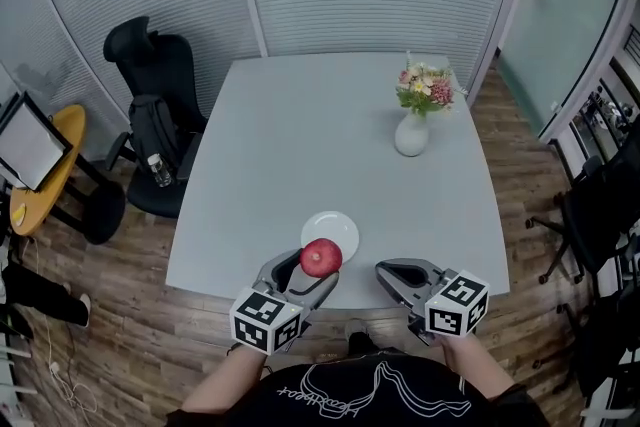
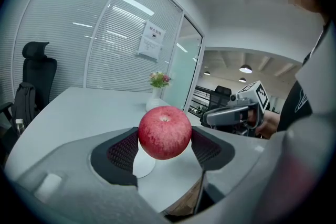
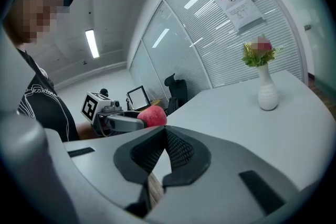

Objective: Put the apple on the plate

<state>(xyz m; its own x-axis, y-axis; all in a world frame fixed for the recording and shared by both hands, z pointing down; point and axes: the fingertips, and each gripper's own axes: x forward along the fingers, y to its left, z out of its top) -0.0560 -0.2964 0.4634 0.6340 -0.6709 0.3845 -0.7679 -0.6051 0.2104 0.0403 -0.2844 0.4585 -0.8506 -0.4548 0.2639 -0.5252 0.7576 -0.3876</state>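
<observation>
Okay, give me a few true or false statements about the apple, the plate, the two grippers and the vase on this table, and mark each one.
1. The left gripper is shut on the apple. True.
2. The apple rests on the plate. False: the jaws hold it in the air, by the plate's near edge.
3. The right gripper holds the vase. False: its jaws are together on nothing, and the vase stands far off on the table.
4. The vase has flowers in it. True.
5. The plate lies at the table's far edge. False: it lies near the person's edge.
</observation>
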